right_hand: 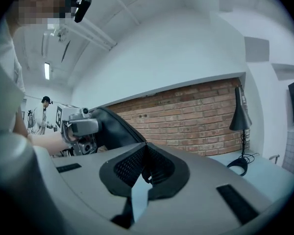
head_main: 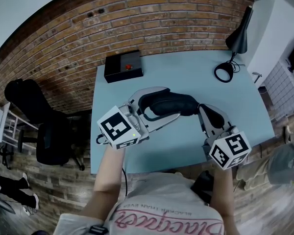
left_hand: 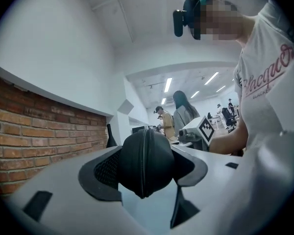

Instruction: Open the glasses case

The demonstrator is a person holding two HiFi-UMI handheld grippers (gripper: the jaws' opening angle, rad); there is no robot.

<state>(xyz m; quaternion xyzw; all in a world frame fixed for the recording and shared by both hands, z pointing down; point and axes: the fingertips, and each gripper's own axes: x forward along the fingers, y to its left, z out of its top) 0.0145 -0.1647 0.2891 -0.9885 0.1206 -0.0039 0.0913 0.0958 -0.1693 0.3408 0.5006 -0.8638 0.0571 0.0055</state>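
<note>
Both ends of the glasses case (head_main: 174, 103) are met above the table's (head_main: 186, 67) middle: the left gripper (head_main: 154, 107) grasps its left end, the right gripper (head_main: 202, 109) is clenched tight at its right. A hard tug there could wrench it free.

End of glasses case (head_main: 169, 103) behind right gripper (head_main: 201, 107); anything between its closed jaws indistinct.
</note>
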